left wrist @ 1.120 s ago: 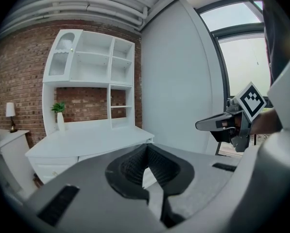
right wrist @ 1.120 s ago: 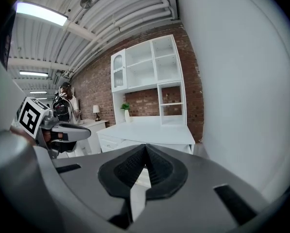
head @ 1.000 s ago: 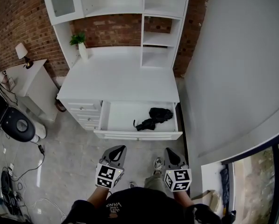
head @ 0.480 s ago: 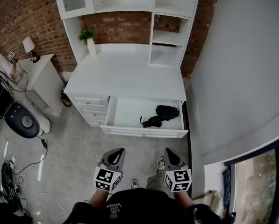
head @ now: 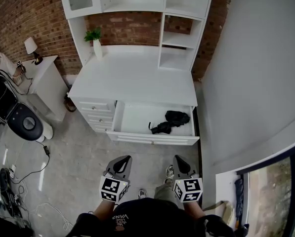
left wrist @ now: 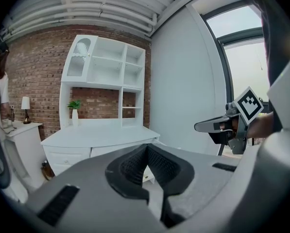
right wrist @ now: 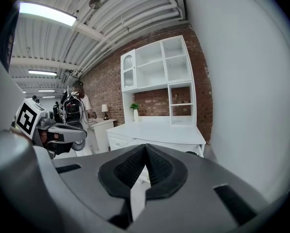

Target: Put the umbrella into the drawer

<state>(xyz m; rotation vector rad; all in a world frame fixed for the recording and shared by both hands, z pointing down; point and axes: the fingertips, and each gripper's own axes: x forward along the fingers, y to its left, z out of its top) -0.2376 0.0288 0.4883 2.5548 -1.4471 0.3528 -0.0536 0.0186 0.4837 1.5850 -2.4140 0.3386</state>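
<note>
The black folded umbrella [head: 169, 122] lies inside the open white drawer [head: 152, 139], towards its right end. My left gripper [head: 123, 159] and right gripper [head: 179, 160] hover side by side over the grey floor, well short of the drawer front. Both are shut with nothing between their pads. In the left gripper view the left gripper [left wrist: 147, 147] points at the desk, and the right gripper [left wrist: 203, 126] shows at the right. In the right gripper view the right gripper [right wrist: 145, 147] faces the desk, with the left gripper [right wrist: 79, 131] at the left.
The white desk [head: 132, 78] carries a shelf hutch and a small potted plant [head: 94, 38]. A side table with a lamp [head: 32, 47] stands at the left. A black round machine [head: 22, 124] and cables [head: 19, 181] lie on the floor. A white wall [head: 256, 73] runs along the right.
The desk and drawer sit a little farther right in the head view than a second ago. The umbrella has stayed in the drawer. Both grippers remain shut and empty.
</note>
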